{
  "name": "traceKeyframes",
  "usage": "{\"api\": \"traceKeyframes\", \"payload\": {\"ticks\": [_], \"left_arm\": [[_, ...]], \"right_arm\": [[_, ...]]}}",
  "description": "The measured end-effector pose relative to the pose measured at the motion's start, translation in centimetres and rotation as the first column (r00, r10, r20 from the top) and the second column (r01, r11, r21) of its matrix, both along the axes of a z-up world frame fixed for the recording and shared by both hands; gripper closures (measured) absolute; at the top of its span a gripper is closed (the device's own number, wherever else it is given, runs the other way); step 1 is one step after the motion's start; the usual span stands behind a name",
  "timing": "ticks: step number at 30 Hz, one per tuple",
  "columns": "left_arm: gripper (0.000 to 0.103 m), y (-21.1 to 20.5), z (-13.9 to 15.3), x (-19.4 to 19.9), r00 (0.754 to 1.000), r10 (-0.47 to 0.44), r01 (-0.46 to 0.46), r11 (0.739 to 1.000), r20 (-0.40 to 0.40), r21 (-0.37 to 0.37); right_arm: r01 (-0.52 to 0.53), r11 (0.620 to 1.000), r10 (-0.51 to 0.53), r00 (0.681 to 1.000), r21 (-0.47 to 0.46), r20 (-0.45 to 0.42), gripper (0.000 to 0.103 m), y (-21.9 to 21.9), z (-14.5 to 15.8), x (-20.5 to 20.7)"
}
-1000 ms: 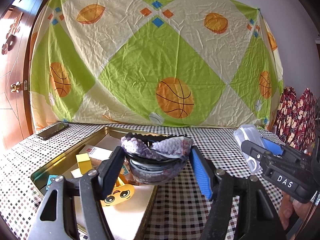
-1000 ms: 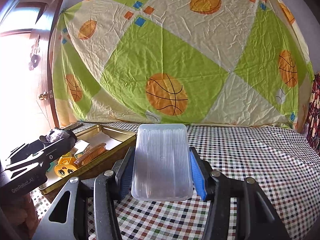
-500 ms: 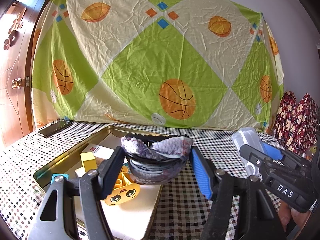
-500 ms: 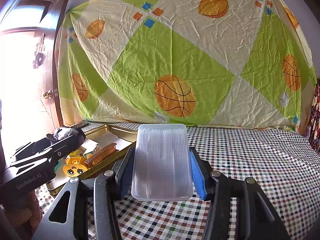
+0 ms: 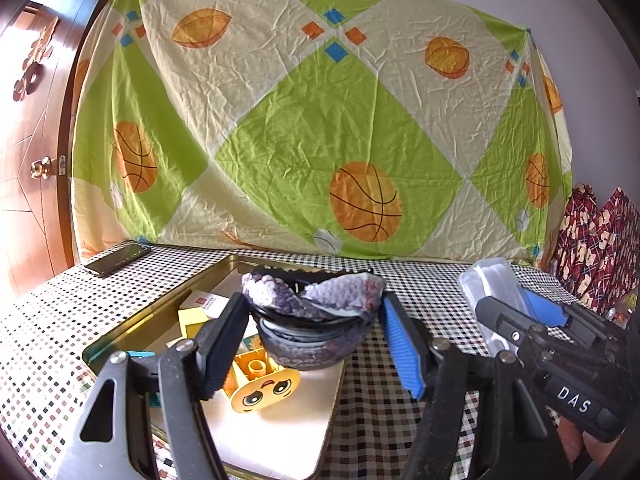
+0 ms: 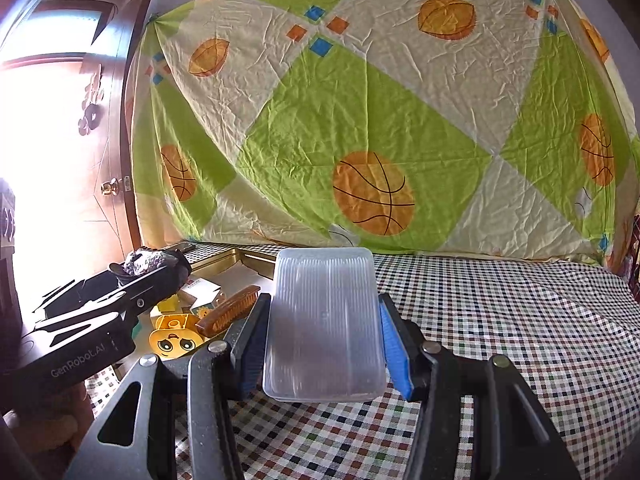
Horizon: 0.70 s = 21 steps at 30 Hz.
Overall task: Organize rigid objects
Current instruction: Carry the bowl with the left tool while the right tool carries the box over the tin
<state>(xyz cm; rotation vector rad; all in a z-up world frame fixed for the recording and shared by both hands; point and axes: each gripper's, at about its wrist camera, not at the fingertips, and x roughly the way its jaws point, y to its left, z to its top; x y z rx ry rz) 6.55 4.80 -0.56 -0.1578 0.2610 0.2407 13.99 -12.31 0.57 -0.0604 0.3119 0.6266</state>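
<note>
Left gripper (image 5: 314, 334) still clenched on the dark bowl (image 5: 316, 342), purple knitted piece (image 5: 312, 292) lying in it. Since 1.0 s ago it has shifted so the gold tray (image 5: 160, 312) sits further right under it; bowl hangs above the tray's right part, just over the yellow face block (image 5: 262, 384).

Right gripper (image 6: 324, 332) still clenched on the clear plastic box (image 6: 324, 324), held over the checkered tabletop (image 6: 500, 320) right of the tray; grasp unchanged.

Right view only: brown comb (image 6: 228, 312) lying in the tray (image 6: 224, 258) beside the face block (image 6: 174, 338); bowl hides it in the left view. Left view only: phone (image 5: 118, 260) on the tabletop's far left.

Box long axis runs along the fingers, pointing away toward the basketball sheet (image 6: 360, 120). Bowl upright, rim up.
</note>
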Motion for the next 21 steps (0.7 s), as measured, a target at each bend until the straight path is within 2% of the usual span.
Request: {"api": "traceKeyframes", "payload": {"ticks": [21], "left_arm": [[0.036,2.2,-0.3,-1.0,0.999,0.035,-0.035,0.999,0.005,-0.019]], "right_arm": [[-0.061,0.998,0.061,0.998,-0.024,0.006,0.049,3.0,-0.2,-1.3]]}}
